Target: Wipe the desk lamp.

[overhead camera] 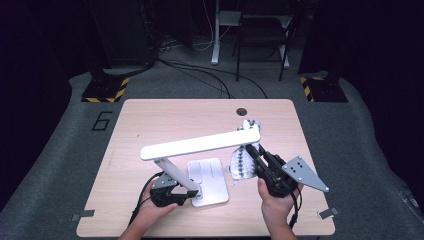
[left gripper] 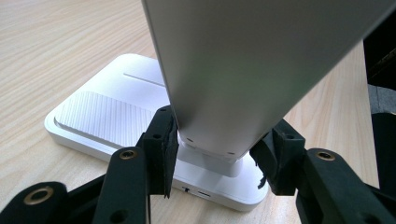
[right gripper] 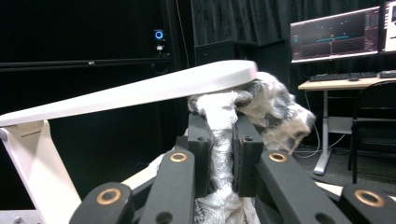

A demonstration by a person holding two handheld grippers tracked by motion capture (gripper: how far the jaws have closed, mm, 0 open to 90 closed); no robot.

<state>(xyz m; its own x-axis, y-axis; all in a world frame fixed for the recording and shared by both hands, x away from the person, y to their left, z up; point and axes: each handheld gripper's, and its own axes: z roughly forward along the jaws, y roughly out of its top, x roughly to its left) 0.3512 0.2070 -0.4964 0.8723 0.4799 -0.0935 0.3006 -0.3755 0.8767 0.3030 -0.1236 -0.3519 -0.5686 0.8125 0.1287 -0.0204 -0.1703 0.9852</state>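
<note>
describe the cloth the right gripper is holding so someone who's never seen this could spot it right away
Start at the wooden table and find the white desk lamp at its middle. At the right tip of the lamp's long head, the right gripper pinches a cloth up against it. It is the only soft, crumpled thing there, whitish-grey and knitted, among hard, smooth parts.

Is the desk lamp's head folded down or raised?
Raised. The lamp head stands well above the base on its tilted arm; the cloth in the right hand-held gripper touches its underside.
</note>
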